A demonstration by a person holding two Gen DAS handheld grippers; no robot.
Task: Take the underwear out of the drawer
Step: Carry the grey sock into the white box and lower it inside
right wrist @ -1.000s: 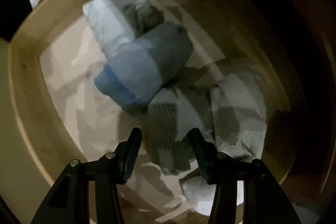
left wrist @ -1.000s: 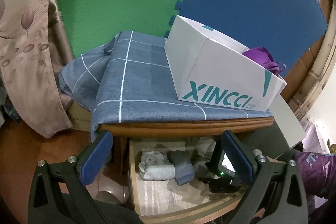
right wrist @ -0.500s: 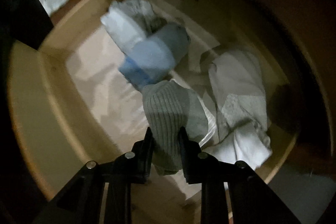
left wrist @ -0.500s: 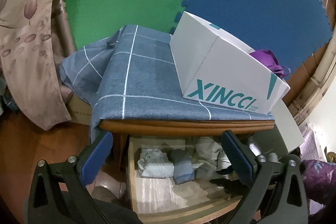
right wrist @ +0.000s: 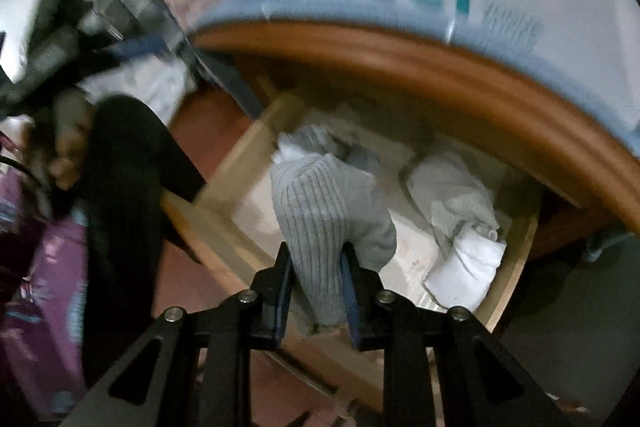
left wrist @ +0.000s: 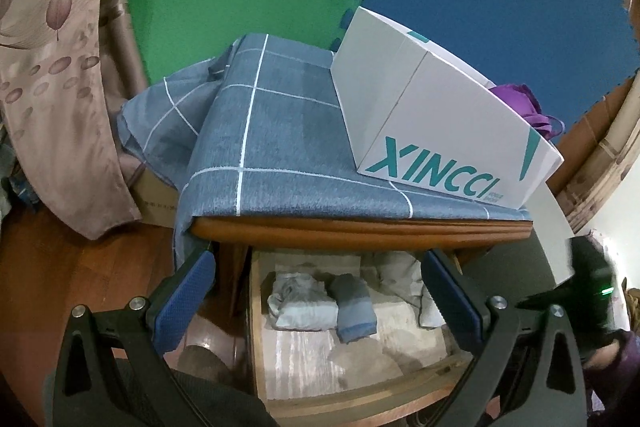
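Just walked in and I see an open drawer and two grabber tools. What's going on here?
A person is emptying clothes from the open drawer with two hand-held grippers. The right gripper is clamped on a grey ribbed garment, held above the drawer. The left gripper hangs open in front of the drawer, holding nothing. Several folded pieces remain inside, including a blue-grey one and a white one. A white XINCCI box sits on the cloth-covered top.

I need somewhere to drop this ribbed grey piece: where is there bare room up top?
The checked cloth lies bare left of the white box, right to the front edge. The box fills the right side. In the drawer, folded pieces crowd the back; the front lining is free.
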